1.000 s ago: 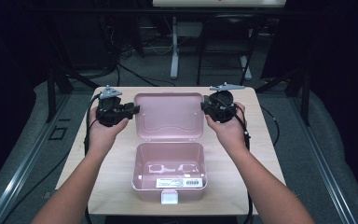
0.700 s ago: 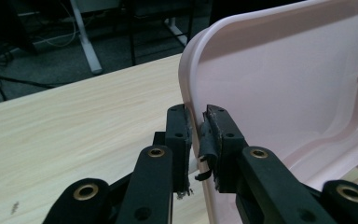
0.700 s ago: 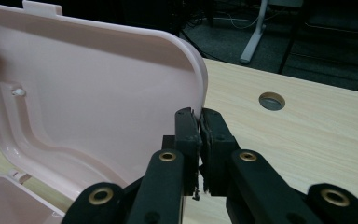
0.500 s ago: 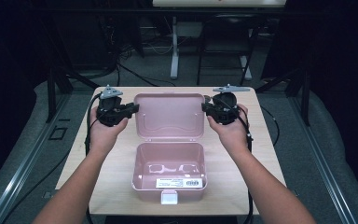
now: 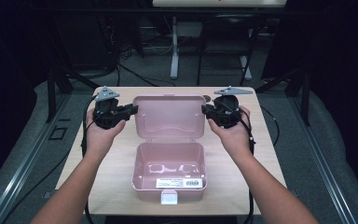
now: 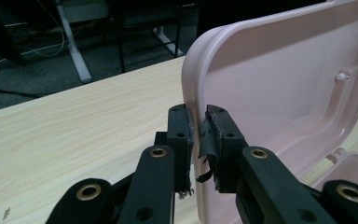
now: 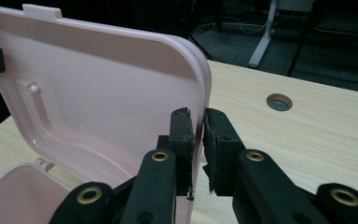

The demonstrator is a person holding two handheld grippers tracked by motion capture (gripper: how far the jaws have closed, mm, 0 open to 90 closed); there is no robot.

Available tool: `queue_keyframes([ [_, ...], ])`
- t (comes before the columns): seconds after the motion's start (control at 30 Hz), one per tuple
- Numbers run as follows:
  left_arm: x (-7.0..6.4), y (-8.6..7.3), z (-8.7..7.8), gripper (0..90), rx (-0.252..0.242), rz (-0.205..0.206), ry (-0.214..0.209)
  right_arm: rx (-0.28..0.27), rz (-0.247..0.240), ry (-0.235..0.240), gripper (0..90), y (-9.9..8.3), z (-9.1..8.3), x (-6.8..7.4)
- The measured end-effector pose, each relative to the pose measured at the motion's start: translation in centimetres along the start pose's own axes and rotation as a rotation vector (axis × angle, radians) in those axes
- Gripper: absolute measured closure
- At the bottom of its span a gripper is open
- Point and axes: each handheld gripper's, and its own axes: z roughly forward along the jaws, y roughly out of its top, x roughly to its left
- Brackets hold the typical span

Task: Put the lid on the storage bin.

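Observation:
A pink plastic box (image 5: pixel 170 170) stands open in the middle of the table, its hinged lid (image 5: pixel 169 116) raised behind it. My left gripper (image 5: pixel 131 110) is shut on the lid's left edge (image 6: pixel 192 93), one jaw on each face of the rim. My right gripper (image 5: pixel 205 110) is shut on the lid's right edge (image 7: pixel 204 84) in the same way. The lid (image 7: pixel 98 98) stands tilted back, its inner face toward the person. The box bottom holds nothing I can make out except moulded shapes, and a white label (image 5: pixel 179 183) sits on its front wall.
The light wooden table (image 5: pixel 116 177) has a round cable hole (image 7: pixel 279 101) to the right of the lid. A white latch tab (image 5: pixel 169 198) juts from the box front. Dark floor, cables and desk legs lie beyond the far table edge.
Both grippers and the lid have risen slightly, the lid tipping a bit more upright; the grip on each edge is unchanged.

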Motion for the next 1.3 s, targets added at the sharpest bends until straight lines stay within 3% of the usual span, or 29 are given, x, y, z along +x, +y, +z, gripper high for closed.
queue_keyframes([
  [0.2,0.0,-0.1,-0.4,81.1,-0.007,-0.007,-0.022,-0.010,-0.031,-0.003,81.7,-0.2,-0.6,0.3],
  [0.63,-0.3,-0.1,-1.1,81.0,-0.014,-0.001,-0.038,-0.013,-0.044,0.011,81.7,-0.5,-1.6,0.6],
  [0.73,-0.4,-0.2,-1.4,80.0,-0.019,-0.009,-0.063,-0.014,-0.045,0.014,81.6,-0.6,-1.9,0.7],
  [1.3,-1.0,0.0,-1.7,81.0,-0.013,0.045,-0.036,-0.019,-0.057,0.050,77.4,-0.9,-2.6,0.8],
])
